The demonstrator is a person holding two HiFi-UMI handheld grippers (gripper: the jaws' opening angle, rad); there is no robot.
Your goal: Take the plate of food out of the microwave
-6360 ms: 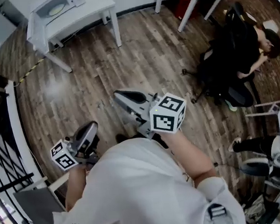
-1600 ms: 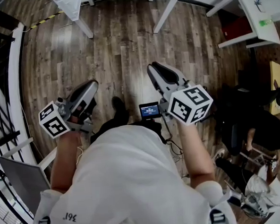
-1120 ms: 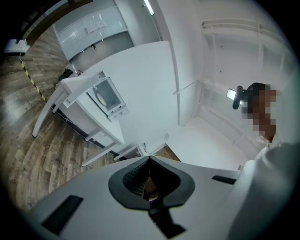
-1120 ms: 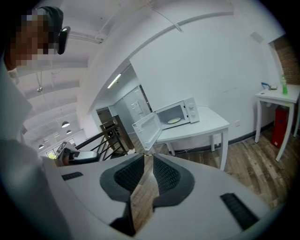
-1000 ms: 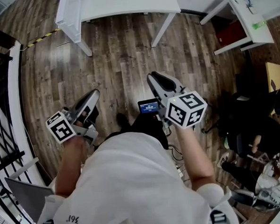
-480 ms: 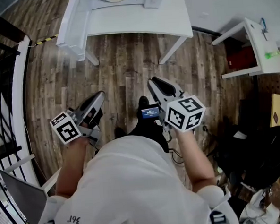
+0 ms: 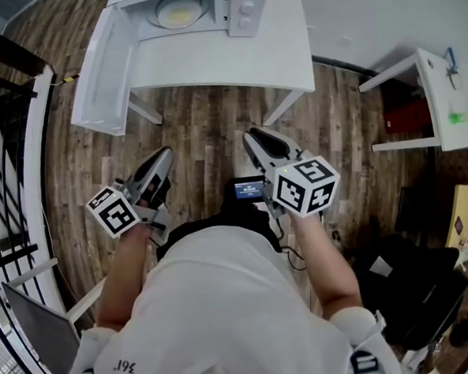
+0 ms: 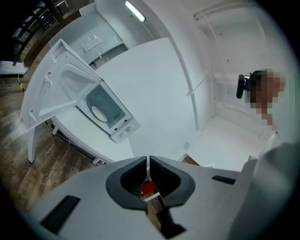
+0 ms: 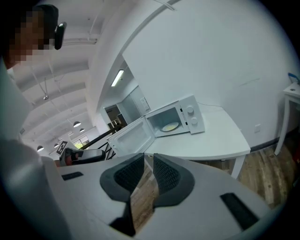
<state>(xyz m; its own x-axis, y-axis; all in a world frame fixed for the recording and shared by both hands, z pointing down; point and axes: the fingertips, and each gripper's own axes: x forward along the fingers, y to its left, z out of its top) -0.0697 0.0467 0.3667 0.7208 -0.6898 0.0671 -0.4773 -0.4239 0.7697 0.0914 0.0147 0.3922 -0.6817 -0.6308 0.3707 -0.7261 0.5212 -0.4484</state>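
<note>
Your left gripper (image 8: pixel 148 161) is clenched: its jaws meet with only a hairline slit between them and nothing is held. Your right gripper (image 9: pixel 148 161) is released: its jaws stand a little apart, with only the wooden floor (image 7: pixel 207 136) showing through the gap. In the head view both grippers are held low in front of your body, over the floor, well apart from the white table (image 7: pixel 242 59) ahead of you. The white microwave (image 7: pixel 207 6) stands on that table, toward its far edge. Its door (image 7: pixel 100 68) is swung fully open to your left, overhanging the table's left end. The plate of food (image 7: pixel 179 12) lies flat inside the microwave cavity, holding a pale yellow portion; neither gripper touches it. Both gripper views look toward the open microwave, and the plate shows inside it in each. A small lit screen (image 7: pixel 248 190) sits between your two grippers, close to your body. A second white table (image 7: pixel 441 90) stands off to your right.
</note>
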